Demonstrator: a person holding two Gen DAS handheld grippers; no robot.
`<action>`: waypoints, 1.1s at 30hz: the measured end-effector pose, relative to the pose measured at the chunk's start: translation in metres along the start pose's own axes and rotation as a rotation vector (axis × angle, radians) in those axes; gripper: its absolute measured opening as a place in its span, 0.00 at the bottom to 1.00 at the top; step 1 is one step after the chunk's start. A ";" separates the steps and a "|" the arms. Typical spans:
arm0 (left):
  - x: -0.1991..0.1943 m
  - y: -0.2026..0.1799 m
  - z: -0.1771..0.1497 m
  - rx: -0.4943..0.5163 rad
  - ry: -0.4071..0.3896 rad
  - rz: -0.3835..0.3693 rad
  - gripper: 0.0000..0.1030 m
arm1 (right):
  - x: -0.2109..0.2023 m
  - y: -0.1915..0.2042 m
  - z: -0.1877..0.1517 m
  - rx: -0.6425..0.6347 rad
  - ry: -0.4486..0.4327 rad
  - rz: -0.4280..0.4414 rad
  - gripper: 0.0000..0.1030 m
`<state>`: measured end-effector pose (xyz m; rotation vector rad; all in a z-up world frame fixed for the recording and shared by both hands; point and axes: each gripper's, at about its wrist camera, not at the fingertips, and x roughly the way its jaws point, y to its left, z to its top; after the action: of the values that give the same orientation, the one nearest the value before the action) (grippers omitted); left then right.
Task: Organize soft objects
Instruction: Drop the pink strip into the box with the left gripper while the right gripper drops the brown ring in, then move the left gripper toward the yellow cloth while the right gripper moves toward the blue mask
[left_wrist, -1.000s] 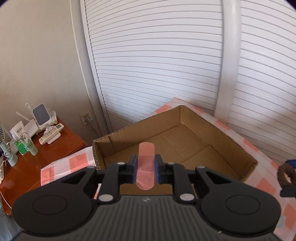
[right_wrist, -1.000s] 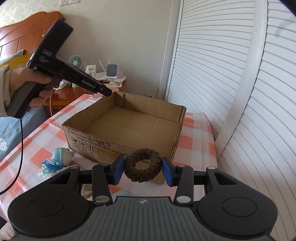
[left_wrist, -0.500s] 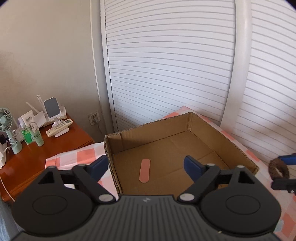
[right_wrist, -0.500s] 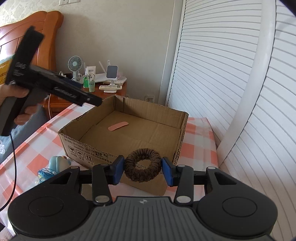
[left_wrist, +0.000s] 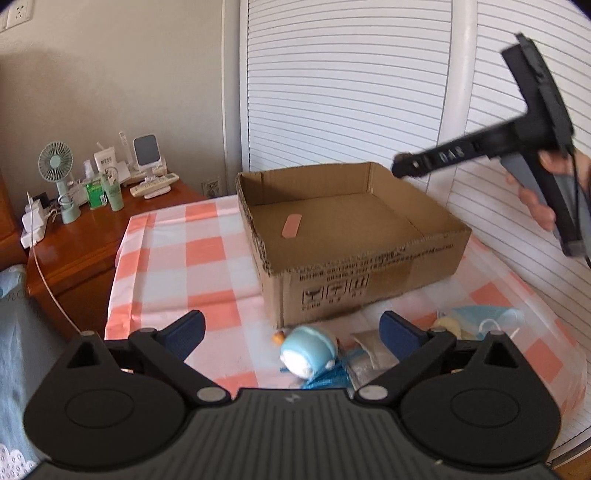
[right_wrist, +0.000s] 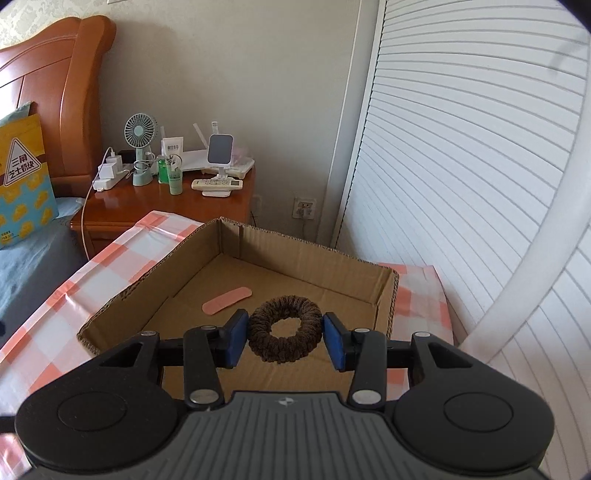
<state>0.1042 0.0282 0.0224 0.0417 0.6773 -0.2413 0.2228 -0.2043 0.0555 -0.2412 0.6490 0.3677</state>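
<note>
A brown knitted scrunchie (right_wrist: 284, 329) sat at the center of the right wrist view, clamped between the 2 blue pads (right_wrist: 236, 338) of the right gripper (right_wrist: 285, 341), which pressed on its left and right sides. It hung above the open cardboard box (right_wrist: 384, 295), over the near part of the box floor. A pink adhesive bandage (right_wrist: 226, 300) lay flat on that floor, just up and left of the scrunchie, touching neither the scrunchie nor the walls.

In the left wrist view the left gripper (left_wrist: 291, 334) filled the lower frame with its jaws spread wide and nothing between them; they had just been opening. Between and beyond its fingertips, on the pink-and-white checked tablecloth (left_wrist: 177, 258), lay a light blue plush toy (left_wrist: 308, 354) just in front of the box's printed front wall, with a blue tasselled piece (left_wrist: 332, 376), a grey pouch (left_wrist: 369, 350) and a pale blue face mask (left_wrist: 484, 319) to its right. The right gripper showed at the upper right of that view, held in a person's hand (left_wrist: 543, 192), its tip over the box's far right corner.

At the left of both views stood a wooden nightstand (right_wrist: 177, 206) carrying a small green fan (right_wrist: 139, 147), a remote control (right_wrist: 218, 183) and bottles. White louvered doors (right_wrist: 443, 166) filled the right side.
</note>
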 end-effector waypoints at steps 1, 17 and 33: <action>0.000 0.001 -0.005 -0.004 0.015 -0.005 0.97 | 0.010 0.001 0.007 -0.004 0.004 -0.007 0.48; -0.002 0.009 -0.037 -0.043 0.080 0.039 0.97 | 0.032 -0.001 0.017 0.032 0.046 -0.049 1.00; -0.030 -0.020 -0.045 0.031 0.071 0.038 0.97 | -0.045 0.014 -0.064 0.028 0.078 -0.065 1.00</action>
<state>0.0487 0.0208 0.0067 0.0928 0.7424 -0.2146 0.1496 -0.2242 0.0330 -0.2504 0.7210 0.2879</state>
